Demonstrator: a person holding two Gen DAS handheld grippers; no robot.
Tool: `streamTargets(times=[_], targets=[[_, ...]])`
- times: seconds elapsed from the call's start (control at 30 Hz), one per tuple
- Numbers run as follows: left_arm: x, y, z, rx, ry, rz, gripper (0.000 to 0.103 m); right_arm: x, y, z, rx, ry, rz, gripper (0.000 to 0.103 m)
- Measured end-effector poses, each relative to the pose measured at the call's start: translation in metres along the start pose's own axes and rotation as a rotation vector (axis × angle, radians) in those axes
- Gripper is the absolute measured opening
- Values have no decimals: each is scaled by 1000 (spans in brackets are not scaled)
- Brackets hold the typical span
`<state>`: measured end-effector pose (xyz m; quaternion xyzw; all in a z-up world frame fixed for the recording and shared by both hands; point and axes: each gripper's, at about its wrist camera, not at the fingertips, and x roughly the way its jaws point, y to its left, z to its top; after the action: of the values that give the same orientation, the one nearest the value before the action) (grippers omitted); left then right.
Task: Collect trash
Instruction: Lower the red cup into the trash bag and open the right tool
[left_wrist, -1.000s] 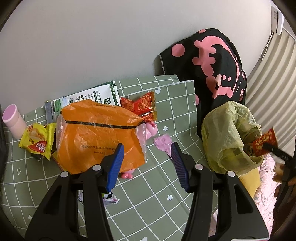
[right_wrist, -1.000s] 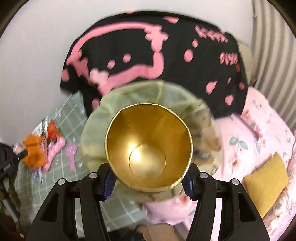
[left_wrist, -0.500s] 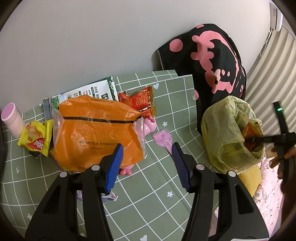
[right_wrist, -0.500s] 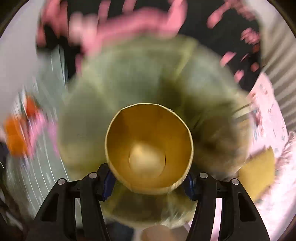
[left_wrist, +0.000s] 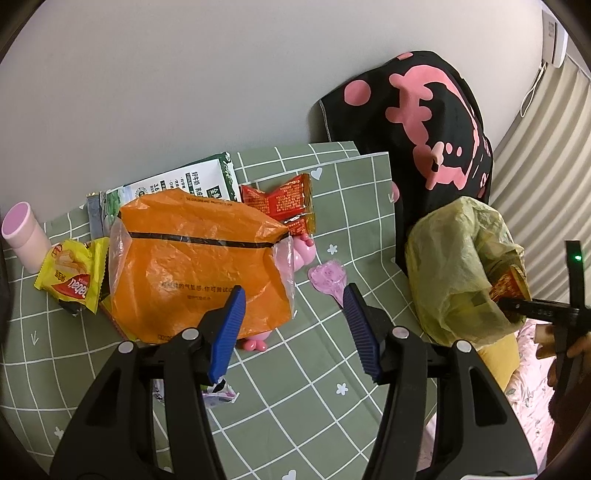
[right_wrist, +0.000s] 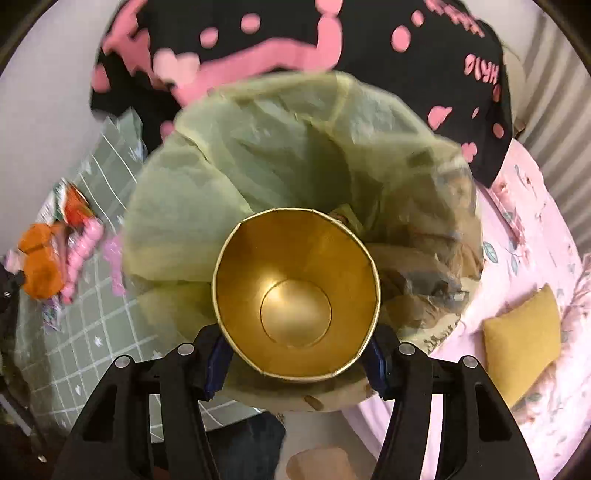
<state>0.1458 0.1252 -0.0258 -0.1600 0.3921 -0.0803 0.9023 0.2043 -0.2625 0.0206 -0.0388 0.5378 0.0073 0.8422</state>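
Observation:
My right gripper (right_wrist: 297, 356) is shut on a paper cup with a gold inside (right_wrist: 295, 295) and holds it over the mouth of the yellow-green trash bag (right_wrist: 280, 155). In the left wrist view the cup (left_wrist: 511, 286) shows red at the bag's (left_wrist: 454, 266) opening. My left gripper (left_wrist: 291, 325) is open and empty above the green checked table (left_wrist: 314, 387), just in front of an orange plastic bag (left_wrist: 199, 266). A red wrapper (left_wrist: 282, 203), a yellow snack packet (left_wrist: 72, 284) and a green-white package (left_wrist: 184, 181) lie near it.
A pink cup (left_wrist: 24, 236) stands at the table's left edge. A pink toy (left_wrist: 303, 251) and a pink spoon-like piece (left_wrist: 328, 280) lie beside the orange bag. A black-and-pink cloth (left_wrist: 424, 122) hangs behind the trash bag. A yellow cushion (right_wrist: 521, 339) lies on pink bedding.
My right gripper has carried the cup down into the trash bag's mouth. My left gripper has hardly moved.

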Motion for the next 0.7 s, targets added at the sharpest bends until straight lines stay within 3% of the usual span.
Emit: streamTargets(times=[0.03, 0.17, 0.27, 0.3, 0.33, 0.37, 0.43, 0.5, 0.6, 0.7], targets=[[0, 0, 0, 0, -1, 2, 52, -8, -3, 0, 17, -25, 23, 56], [-1, 0, 0, -1, -3, 2, 52, -51, -13, 5, 45, -256, 133, 56], [-4, -2, 1, 5, -12, -7, 53, -70, -9, 7, 9, -435, 125, 56], [-5, -3, 2, 4, -14, -14, 53, -49, -2, 20, -40, -274, 116, 56], [-5, -4, 3, 3, -14, -19, 53, -27, 6, 29, -75, -147, 22, 56], [-6, -5, 4, 2, -15, -24, 53, -30, 11, 27, -109, -198, -31, 56], [-6, -8, 4, 10, -16, -28, 53, -37, 16, 26, -133, -242, 25, 56], [-2, -10, 3, 17, -4, -29, 53, -33, 12, 29, -117, -220, 61, 56], [2, -13, 0, 30, 9, -32, 53, -25, 13, 28, -142, -208, -19, 56], [-2, -9, 0, 55, -21, -15, 53, -39, 18, 18, -121, -310, 72, 56]])
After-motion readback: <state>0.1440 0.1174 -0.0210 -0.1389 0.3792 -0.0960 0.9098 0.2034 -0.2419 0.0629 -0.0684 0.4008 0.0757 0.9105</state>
